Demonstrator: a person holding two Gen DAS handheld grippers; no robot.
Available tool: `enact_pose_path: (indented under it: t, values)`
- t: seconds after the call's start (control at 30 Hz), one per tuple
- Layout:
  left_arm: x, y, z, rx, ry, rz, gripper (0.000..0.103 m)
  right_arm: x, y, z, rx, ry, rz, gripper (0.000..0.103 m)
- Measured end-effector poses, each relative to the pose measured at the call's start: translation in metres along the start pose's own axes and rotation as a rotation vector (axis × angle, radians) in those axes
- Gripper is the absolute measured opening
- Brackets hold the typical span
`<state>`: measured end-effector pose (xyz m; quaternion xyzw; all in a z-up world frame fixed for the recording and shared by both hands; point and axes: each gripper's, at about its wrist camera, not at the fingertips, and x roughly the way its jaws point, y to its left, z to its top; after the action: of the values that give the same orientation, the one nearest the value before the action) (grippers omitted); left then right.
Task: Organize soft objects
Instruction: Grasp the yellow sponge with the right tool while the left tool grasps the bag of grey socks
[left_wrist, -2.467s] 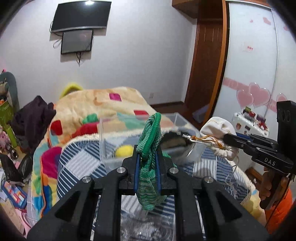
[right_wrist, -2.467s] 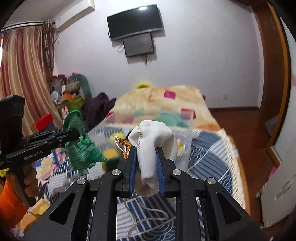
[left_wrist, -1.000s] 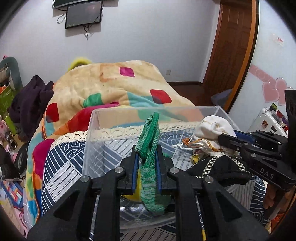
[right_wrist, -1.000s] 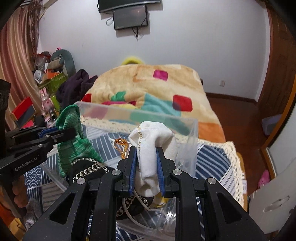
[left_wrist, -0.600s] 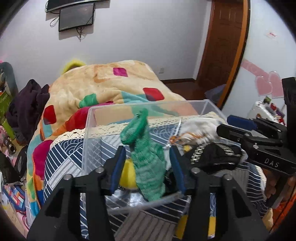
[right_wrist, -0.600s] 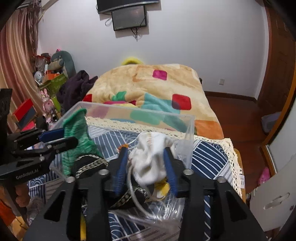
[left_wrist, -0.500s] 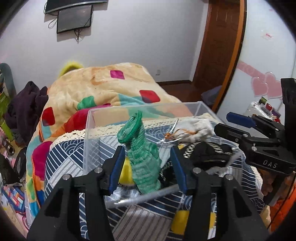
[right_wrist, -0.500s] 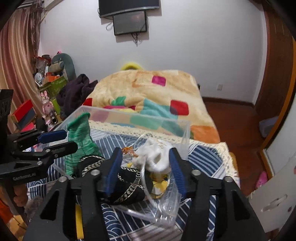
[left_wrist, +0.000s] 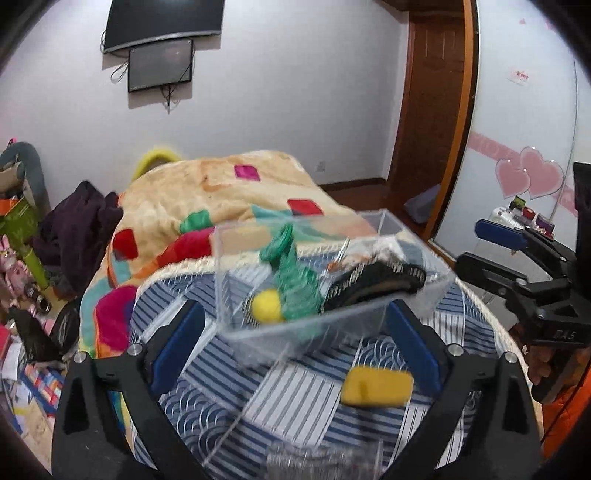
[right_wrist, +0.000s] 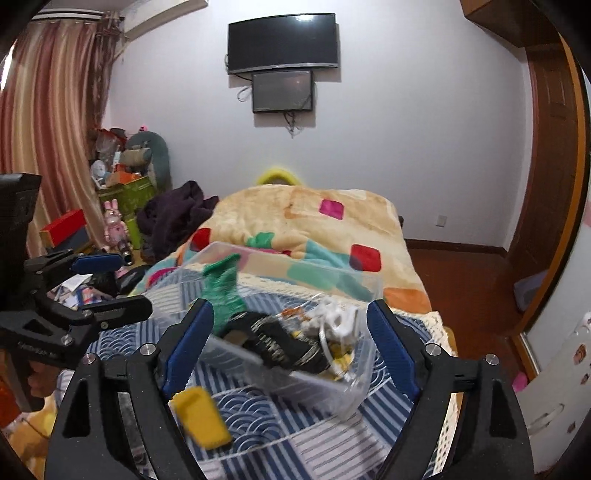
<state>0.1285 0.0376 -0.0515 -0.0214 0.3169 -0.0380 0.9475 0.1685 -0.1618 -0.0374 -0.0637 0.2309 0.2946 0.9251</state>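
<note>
A clear plastic bin (left_wrist: 413, 314) (right_wrist: 369, 373) stands on the striped blue-and-white cover. In it lie a green knit pouch (left_wrist: 295, 280) (right_wrist: 223, 291), a white drawstring pouch (right_wrist: 334, 317), a black bag with a chain (left_wrist: 373, 284) (right_wrist: 280, 343) and a yellow ball (left_wrist: 266, 305). My left gripper (left_wrist: 295, 350) is open and empty, just short of the bin's near wall. My right gripper (right_wrist: 286, 341) is open and empty, its fingers wide on either side of the bin. A yellow sponge (left_wrist: 376, 387) (right_wrist: 201, 417) lies on the cover in front of the bin.
A patchwork blanket (right_wrist: 303, 221) covers the bed behind the bin. Dark clothing (right_wrist: 173, 218) and toys and boxes (right_wrist: 110, 192) crowd the floor at the left. A wooden door (left_wrist: 436, 103) and a wardrobe with pink hearts (left_wrist: 524, 177) stand at the right.
Both grippers have opened, dropping the green pouch and the white pouch into the bin, and have pulled back and up from it with jaws spread wide.
</note>
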Motion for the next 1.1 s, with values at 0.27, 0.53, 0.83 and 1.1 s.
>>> enact_pose_path:
  t: [0.27, 0.53, 0.83, 1.1]
  values:
    - [-0.004, -0.005, -0.05, 0.018, 0.11, -0.009, 0.099, 0.003, 0.008, -0.041, 0.077, 0.074, 0.055, 0.084]
    - [0.009, -0.002, -0.092, -0.058, 0.215, -0.03, 0.099, 0.031, 0.024, -0.073, 0.08, 0.207, 0.093, 0.084]
    - [0.01, -0.005, -0.116, -0.09, 0.226, -0.05, 0.099, 0.05, 0.039, -0.084, 0.049, 0.269, 0.143, 0.081]
    - [0.009, -0.016, -0.122, -0.032, 0.183, -0.032, 0.081, 0.058, 0.046, -0.09, 0.016, 0.297, 0.147, 0.054]
